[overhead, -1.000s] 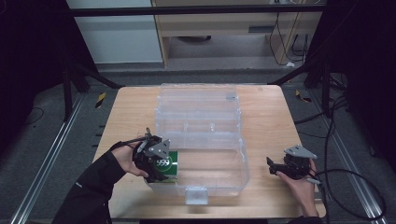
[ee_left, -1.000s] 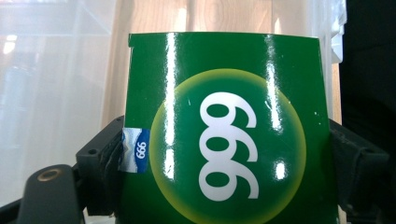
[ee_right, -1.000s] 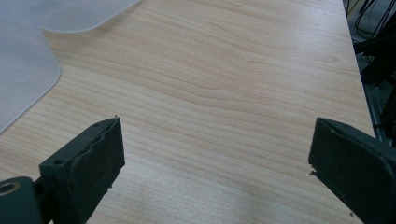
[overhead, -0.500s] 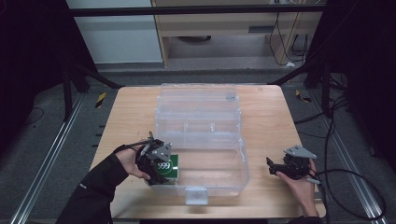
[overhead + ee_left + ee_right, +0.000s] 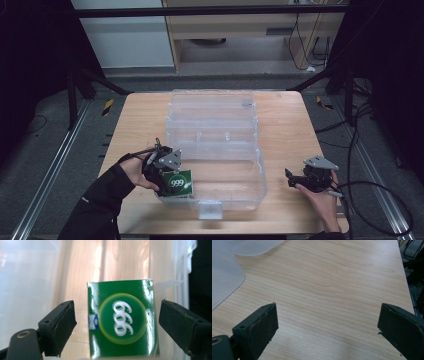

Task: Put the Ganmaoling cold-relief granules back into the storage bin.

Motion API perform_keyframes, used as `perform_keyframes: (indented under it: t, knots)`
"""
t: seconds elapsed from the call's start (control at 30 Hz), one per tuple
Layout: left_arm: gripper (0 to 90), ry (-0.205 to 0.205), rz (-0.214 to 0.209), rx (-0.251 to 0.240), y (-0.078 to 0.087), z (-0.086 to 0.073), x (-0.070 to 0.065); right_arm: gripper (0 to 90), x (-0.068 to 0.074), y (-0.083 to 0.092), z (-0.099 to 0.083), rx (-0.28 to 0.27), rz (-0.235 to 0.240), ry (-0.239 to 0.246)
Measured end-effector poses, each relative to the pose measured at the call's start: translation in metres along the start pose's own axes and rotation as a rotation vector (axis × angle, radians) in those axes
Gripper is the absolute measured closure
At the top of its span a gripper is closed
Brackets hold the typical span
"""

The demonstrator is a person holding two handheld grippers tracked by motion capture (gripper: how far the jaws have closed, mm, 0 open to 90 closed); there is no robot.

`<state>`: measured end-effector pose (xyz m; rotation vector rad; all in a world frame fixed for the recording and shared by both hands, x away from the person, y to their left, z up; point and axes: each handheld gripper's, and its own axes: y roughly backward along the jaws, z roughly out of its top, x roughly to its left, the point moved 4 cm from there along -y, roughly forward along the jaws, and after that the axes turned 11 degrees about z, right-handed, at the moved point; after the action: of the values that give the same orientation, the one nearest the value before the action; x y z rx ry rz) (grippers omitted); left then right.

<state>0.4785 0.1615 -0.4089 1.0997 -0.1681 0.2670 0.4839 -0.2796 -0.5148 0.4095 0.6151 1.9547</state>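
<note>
Dark room, wooden counter (image 5: pixel 280 115) with a clear plastic box (image 5: pixel 215 145) standing open in the middle, its lid folded back toward the far edge. Left claw (image 5: pixel 172 180) sits at the box's near-left corner. Green carton (image 5: pixel 179 183) marked 999 lies inside that corner, against the left wall.

Change since a second ago: the carton was gripped and hanging at the box's left rim, partly outside it; now it sits lower and further in, resting on the box floor as far as I can tell. In the left claw's own view the jaws stand spread on either side of the green carton (image 5: pixel 122 320), with clear gaps on both sides, not touching it. So the carton is released, or just about.

Meaning: the drop into the box looks done for this item. Likely next is pulling the left claw up and back out over the rim without knocking the carton.

Right claw (image 5: pixel 295 181) rests on the counter near the near-right corner, well apart from the box, same spot as before. Its view shows the jaws spread wide over bare wood (image 5: pixel 332 290), holding nothing, with a corner of clear plastic (image 5: pixel 227 272) at the upper left. It is idle; it may be waiting to shut the lid, but that is only a guess.
</note>
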Motion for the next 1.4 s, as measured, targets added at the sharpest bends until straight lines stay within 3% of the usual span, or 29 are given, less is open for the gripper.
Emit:
perform_keyframes:
  t: [0.07, 0.1, 0.23, 0.27, 0.33, 0.53, 0.57, 0.6, 0.8, 0.83, 0.87, 0.9, 0.93, 1.0, 1.1, 1.13, 1.2, 1.23, 1.27, 1.3, 1.33, 1.4]
  knots:
    - [14.2, 0.003, 0.006, -0.007, 0.004, 0.001, 0.0, 3.5, 0.0, 0.0, 0.0, -0.001, -0.001, -0.002]
    - [14.4, -0.012, 0.021, -0.036, 0.011, 0.004, 0.002, 3.5, 0.0, 0.0, 0.0, -0.001, -0.001, -0.004]
    - [15.0, -0.007, 0.04, -0.049, 0.021, 0.003, 0.004, 3.5, 0.0, 0.0, 0.0, -0.001, -0.002, -0.004]
    - [15.2, 0.017, 0.045, -0.039, 0.025, 0.001, 0.003, 3.5, 0.0, 0.0, 0.0, 0.0, -0.002, -0.003]
    - [16.0, 0.013, 0.066, -0.075, 0.032, -0.001, 0.007, 3.4, 0.0, 0.0, 0.0, -0.001, -0.002, -0.005]
    - [18.3, 0.058, 0.11, -0.082, 0.044, -0.013, 0.012, 3.1, -0.001, 0.001, 0.0, -0.005, -0.003, -0.009]
    - [18.8, 0.085, 0.127, -0.086, 0.049, -0.02, 0.013, 3.1, -0.001, 0.001, 0.0, -0.007, -0.004, -0.011]
    - [19.2, 0.085, 0.127, -0.086, 0.049, -0.02, 0.013, 3.1, -0.002, 0.002, 0.0, -0.008, -0.004, -0.012]
    - [21.6, 0.173, 0.166, -0.113, 0.06, -0.04, 0.016, 3.0, -0.002, 0.002, 0.0, -0.013, -0.007, -0.012]
    - [22.1, 0.204, 0.175, -0.118, 0.061, -0.047, 0.016, 3.0, -0.002, 0.002, 0.0, -0.014, -0.008, -0.012]
    - [22.7, 0.204, 0.175, -0.118, 0.061, -0.047, 0.016, 3.0, -0.002, 0.002, 0.0, -0.014, -0.008, -0.012]
    - [23.2, 0.245, 0.202, -0.124, 0.062, -0.057, 0.017, 3.0, -0.002, 0.002, 0.0, -0.014, -0.009, -0.013]
    - [23.1, 0.245, 0.202, -0.124, 0.062, -0.057, 0.017, 3.0, -0.002, 0.002, 0.0, -0.014, -0.009, -0.013]
    - [23.2, 0.29, 0.221, -0.137, 0.062, -0.066, 0.018, 3.0, -0.002, 0.002, 0.0, -0.015, -0.009, -0.015]
    - [23.0, 0.359, 0.257, -0.155, 0.06, -0.078, 0.019, 2.9, -0.003, 0.002, 0.0, -0.016, -0.011, -0.014]
    - [23.0, 0.404, 0.279, -0.165, 0.058, -0.087, 0.02, 2.9, -0.003, 0.002, 0.0, -0.016, -0.012, -0.014]
    - [22.9, 0.426, 0.288, -0.169, 0.056, -0.091, 0.02, 2.9, -0.003, 0.002, 0.0, -0.016, -0.013, -0.015]
    - [22.6, 0.468, 0.309, -0.174, 0.052, -0.099, 0.02, 2.8, -0.003, 0.002, 0.0, -0.017, -0.014, -0.016]
    - [22.4, 0.468, 0.309, -0.174, 0.052, -0.099, 0.02, 2.8, -0.003, 0.002, 0.0, -0.017, -0.014, -0.016]
    - [22.3, 0.512, 0.333, -0.177, 0.047, -0.108, 0.02, 2.8, -0.003, 0.003, 0.0, -0.018, -0.014, -0.018]
    - [22.1, 0.512, 0.333, -0.177, 0.047, -0.108, 0.02, 2.8, -0.003, 0.003, 0.0, -0.018, -0.014, -0.018]
    - [21.8, 0.552, 0.355, -0.176, 0.042, -0.116, 0.019, 2.7, -0.003, 0.003, 0.0, -0.019, -0.015, -0.021]
